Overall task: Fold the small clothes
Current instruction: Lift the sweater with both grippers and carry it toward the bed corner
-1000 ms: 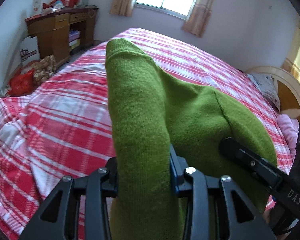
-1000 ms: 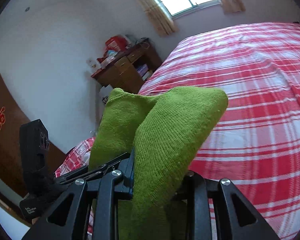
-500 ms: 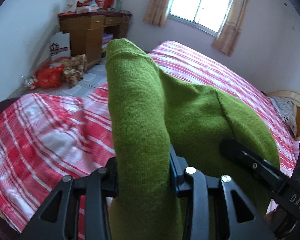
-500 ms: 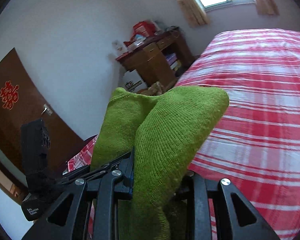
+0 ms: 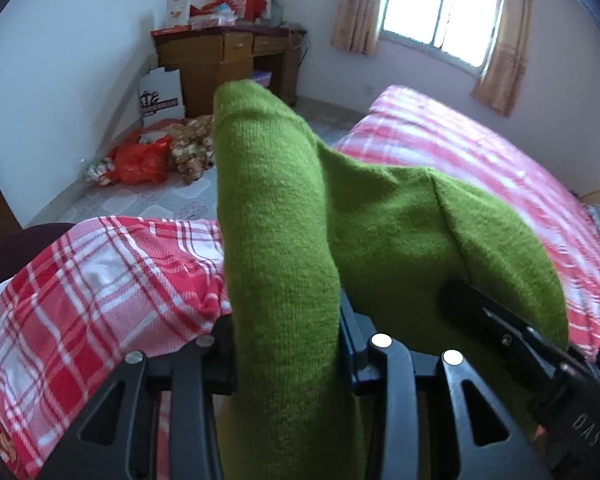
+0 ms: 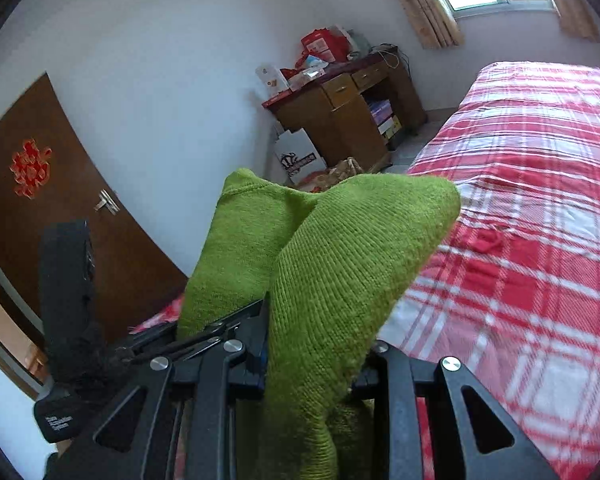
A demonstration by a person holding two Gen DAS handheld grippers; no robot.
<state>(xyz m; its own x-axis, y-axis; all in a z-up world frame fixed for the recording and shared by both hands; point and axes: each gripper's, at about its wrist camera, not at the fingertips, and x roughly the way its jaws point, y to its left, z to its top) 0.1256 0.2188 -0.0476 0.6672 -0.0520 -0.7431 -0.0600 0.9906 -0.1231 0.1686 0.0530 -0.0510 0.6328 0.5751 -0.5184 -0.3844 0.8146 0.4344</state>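
Nearest, the left gripper (image 5: 286, 354) is clamped on a bunched fold of the green knit garment (image 5: 276, 240), and the right gripper (image 6: 312, 360) pinches another fold of it, so it hangs between them above the red plaid bed (image 6: 540, 200). Farther off stand a wooden desk (image 5: 224, 60), a curtained window (image 5: 440, 12) and a brown door (image 6: 40, 200).

Daylight floods in from the window (image 5: 444, 20) at upper right in both views, blown out to white glare. The room is evenly bright with soft shadows. Fisheye bending curves the walls, dark vignette rings the corners, and the plaid bedspread (image 6: 540, 240) smears with motion blur at right.
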